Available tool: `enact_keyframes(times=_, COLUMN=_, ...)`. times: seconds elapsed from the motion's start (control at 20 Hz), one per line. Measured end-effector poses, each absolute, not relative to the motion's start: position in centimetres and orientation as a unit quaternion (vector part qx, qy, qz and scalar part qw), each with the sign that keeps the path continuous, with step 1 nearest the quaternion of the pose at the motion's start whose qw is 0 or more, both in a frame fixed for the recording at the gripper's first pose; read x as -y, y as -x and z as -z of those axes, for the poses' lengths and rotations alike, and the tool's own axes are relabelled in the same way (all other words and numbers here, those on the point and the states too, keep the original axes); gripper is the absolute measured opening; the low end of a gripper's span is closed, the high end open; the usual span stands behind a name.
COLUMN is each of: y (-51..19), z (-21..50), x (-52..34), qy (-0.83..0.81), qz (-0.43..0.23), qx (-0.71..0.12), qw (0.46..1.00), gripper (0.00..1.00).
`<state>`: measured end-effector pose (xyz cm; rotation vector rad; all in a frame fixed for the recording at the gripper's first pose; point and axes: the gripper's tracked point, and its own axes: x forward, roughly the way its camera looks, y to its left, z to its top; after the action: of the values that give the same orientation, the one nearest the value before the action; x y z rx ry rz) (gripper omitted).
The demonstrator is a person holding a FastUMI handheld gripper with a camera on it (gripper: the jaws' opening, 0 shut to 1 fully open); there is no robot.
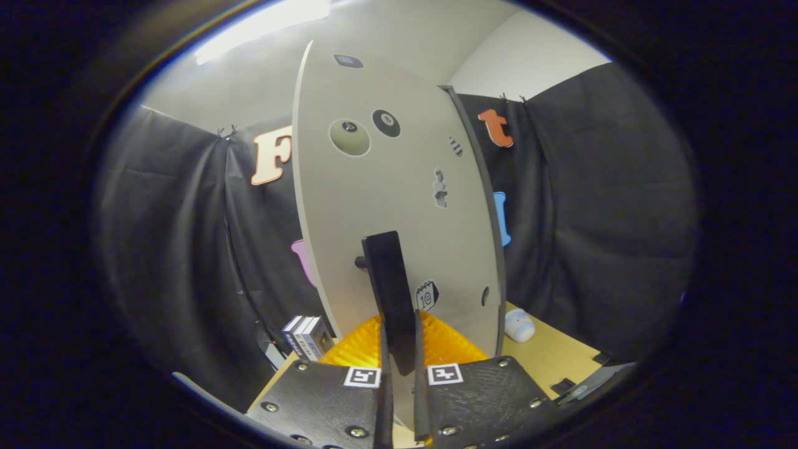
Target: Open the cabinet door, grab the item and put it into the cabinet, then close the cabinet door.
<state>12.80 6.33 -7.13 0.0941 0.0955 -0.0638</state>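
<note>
Wooden table [548, 358] under cabinet door [386, 206]; we see gripper [399, 358] nearly closed, both fingers clamping black door handle [389, 280]. White item [519, 325] right of door, boxes [305, 335] left.

My fingers [381, 399] pinch the black handle [390, 293]; the cabinet door [386, 206] blocks ahead, with open tabletop [548, 355] to their right.

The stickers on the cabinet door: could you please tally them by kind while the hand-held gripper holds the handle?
Billiard-ball stickers: 2
Other stickers: 4
Total: 6
All are on the cabinet door; the hand-held gripper is shut on the black handle.
</note>
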Motion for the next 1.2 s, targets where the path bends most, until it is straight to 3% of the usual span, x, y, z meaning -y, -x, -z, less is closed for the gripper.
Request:
enact_keyframes(times=0.35, y=-11.5, z=6.4, x=-1.8, qy=-0.037, qz=0.129, qx=-0.034, qw=0.990, gripper=0.13)
enact_keyframes(times=0.6, y=-11.0, z=6.2, x=0.1, qy=-0.025, qz=0.143, qx=-0.034, qw=0.989, gripper=0.06)
enact_keyframes(times=1.2, y=-11.2, z=6.1, x=0.4, qy=-0.037, qz=0.077, qx=-0.046, qw=0.995, gripper=0.06)
